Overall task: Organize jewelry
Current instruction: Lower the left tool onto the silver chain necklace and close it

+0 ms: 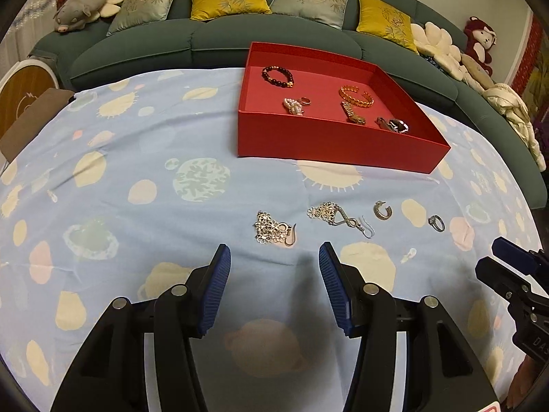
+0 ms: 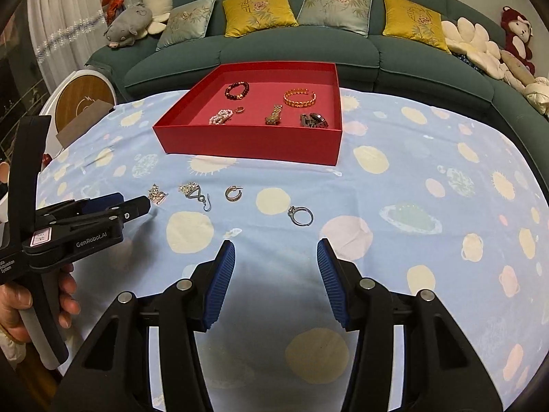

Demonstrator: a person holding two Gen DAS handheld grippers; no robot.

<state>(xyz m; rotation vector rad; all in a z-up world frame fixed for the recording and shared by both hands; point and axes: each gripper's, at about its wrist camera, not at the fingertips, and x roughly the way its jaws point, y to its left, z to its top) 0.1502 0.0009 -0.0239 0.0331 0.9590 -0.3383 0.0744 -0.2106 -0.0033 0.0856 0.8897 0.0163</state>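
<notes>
Four silver pieces lie in a row on the blue cloth: a filigree earring point(image 1: 271, 228) point(image 2: 157, 193), an infinity-shaped earring point(image 1: 331, 216) point(image 2: 195, 194), a hoop earring point(image 1: 382, 210) point(image 2: 234, 193) and a ring point(image 1: 436, 223) point(image 2: 301, 215). My left gripper point(image 1: 274, 254) point(image 2: 135, 202) is open and empty, just short of the filigree earring. My right gripper point(image 2: 276, 250) point(image 1: 490, 255) is open and empty, a little before the ring. Behind the row stands a red box point(image 1: 339, 140) point(image 2: 247, 144) holding several bracelets, a small ring and watches.
The planet-patterned cloth point(image 2: 429, 178) covers the table, which ends at a green sofa point(image 2: 429, 55) with cushions and plush toys. A round white and wood object point(image 2: 84, 98) and a brown board point(image 1: 31, 120) sit off the left edge. A hand point(image 2: 65, 295) holds the left gripper.
</notes>
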